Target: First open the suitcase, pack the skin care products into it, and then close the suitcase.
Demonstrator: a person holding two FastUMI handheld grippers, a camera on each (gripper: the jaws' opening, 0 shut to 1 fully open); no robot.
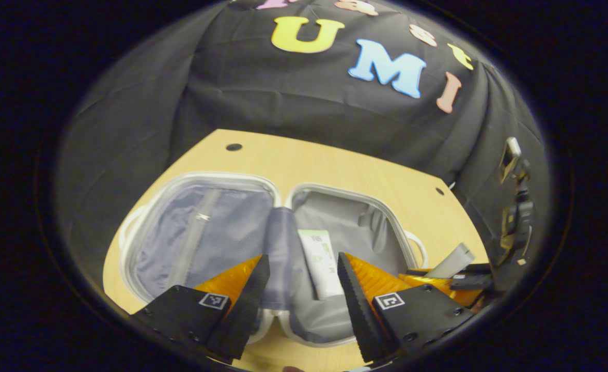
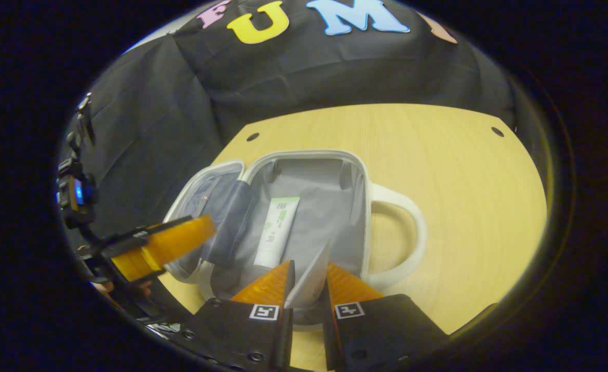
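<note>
The small suitcase [image 1: 221, 177] lies open on the wooden table, white rim up, grey lining showing. A white and green tube [image 1: 322, 261] rests in its right half [image 2: 304, 153], also seen as the tube [image 2: 275, 232] in the right gripper view. My left gripper [image 1: 302, 258] hovers open over the case's hinge, nothing between its fingers; it appears as the left gripper [image 2: 164, 245] at the case's left edge. My right gripper [image 2: 309, 266] is shut on a grey tube [image 2: 309, 281] above the near end of the right half. That grey tube [image 1: 451, 261] pokes up at the case's right.
The light wooden table [image 2: 464, 196] stretches far and right of the case, with small dark holes near its back corners. A white handle [image 2: 412, 227] loops out of the case's right side. The left half holds a zipped mesh panel [image 1: 200, 232]. Black cloth walls the booth.
</note>
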